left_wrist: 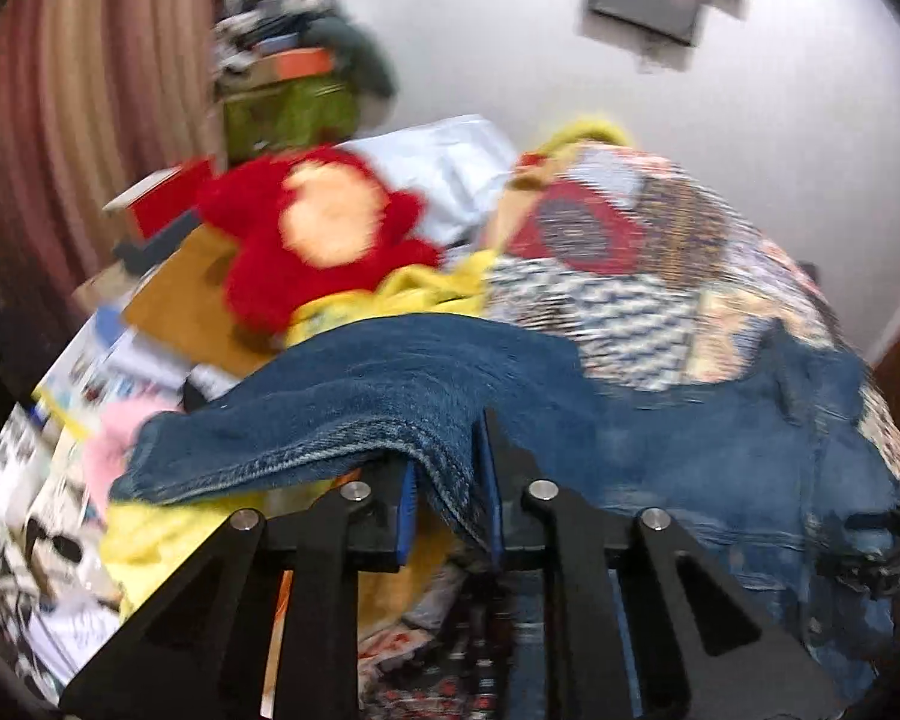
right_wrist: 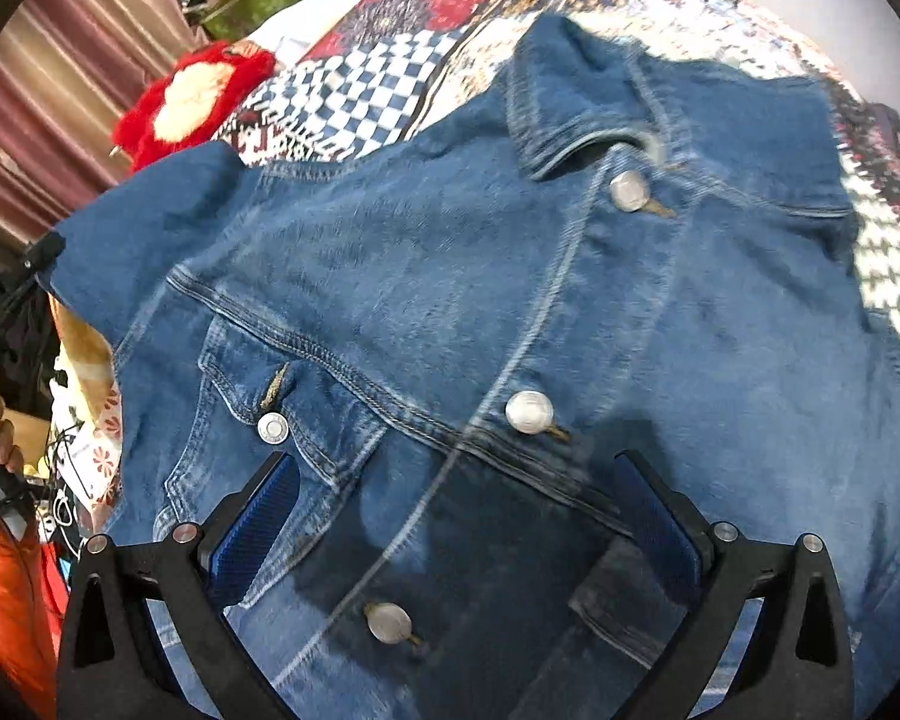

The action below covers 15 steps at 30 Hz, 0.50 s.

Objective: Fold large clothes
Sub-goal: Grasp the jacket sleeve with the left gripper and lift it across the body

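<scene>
A blue denim jacket (right_wrist: pixel 450 300) lies front up on a patchwork quilt (right_wrist: pixel 390 60), collar at the far end, metal buttons down the middle. My right gripper (right_wrist: pixel 456 480) is open just above the jacket's lower front, empty. My left gripper (left_wrist: pixel 450 456) is shut on a fold of the jacket's sleeve (left_wrist: pixel 330 402) and holds it lifted above the bed; the cuff end hangs off to the left. The left gripper also shows at the left edge of the right wrist view, by the sleeve's end (right_wrist: pixel 90 240).
A red plush toy (left_wrist: pixel 312 240) and yellow cloth (left_wrist: pixel 426 288) lie at the bed's left side. Boxes and papers (left_wrist: pixel 90 372) clutter the left. A curtain (left_wrist: pixel 60 90) hangs at the left and a wall (left_wrist: pixel 750 150) stands behind the bed.
</scene>
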{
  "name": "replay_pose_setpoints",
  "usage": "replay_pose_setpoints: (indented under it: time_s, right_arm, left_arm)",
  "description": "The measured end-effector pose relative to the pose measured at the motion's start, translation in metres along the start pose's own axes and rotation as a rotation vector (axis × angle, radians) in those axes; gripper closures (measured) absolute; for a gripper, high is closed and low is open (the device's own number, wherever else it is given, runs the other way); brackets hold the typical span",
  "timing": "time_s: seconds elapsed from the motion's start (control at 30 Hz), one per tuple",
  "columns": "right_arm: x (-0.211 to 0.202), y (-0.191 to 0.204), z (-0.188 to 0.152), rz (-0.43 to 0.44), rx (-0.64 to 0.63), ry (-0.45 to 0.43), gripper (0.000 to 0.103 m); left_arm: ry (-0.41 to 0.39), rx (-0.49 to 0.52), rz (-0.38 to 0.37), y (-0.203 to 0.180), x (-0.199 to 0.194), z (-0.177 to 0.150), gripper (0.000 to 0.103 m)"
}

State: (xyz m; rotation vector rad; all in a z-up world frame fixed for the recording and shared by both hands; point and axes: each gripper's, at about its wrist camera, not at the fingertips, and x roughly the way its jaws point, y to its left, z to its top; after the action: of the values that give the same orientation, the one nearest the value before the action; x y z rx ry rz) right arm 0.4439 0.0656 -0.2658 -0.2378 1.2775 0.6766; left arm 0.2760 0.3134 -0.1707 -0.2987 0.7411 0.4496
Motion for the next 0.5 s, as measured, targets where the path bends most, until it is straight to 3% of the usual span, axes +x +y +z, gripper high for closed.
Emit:
replay_pose_setpoints:
  time_s: [0.1, 0.17, 0.23, 0.33, 0.5]
  right_arm:
    - [-0.02, -0.005, -0.003, -0.013, 0.005, -0.039, 0.0]
    - [-0.034, -0.009, -0.006, -0.011, 0.013, -0.061, 0.0]
    - [-0.047, -0.013, -0.009, -0.014, 0.022, -0.084, 0.0]
    - [-0.065, -0.019, -0.014, -0.008, 0.039, -0.111, 0.0]
    - [-0.085, -0.026, -0.026, -0.004, 0.056, -0.14, 0.0]
  left_arm:
    - [-0.043, 0.136, -0.054, -0.041, -0.012, -0.003, 0.092]
    - [-0.019, 0.181, -0.117, -0.067, -0.009, -0.006, 0.092]
    - [0.056, 0.163, -0.188, -0.083, 0.006, -0.013, 0.092]
    - [0.159, 0.15, -0.224, -0.095, 0.037, -0.028, 0.092]
    - [0.356, 0.01, -0.313, -0.081, 0.081, -0.053, 0.092]
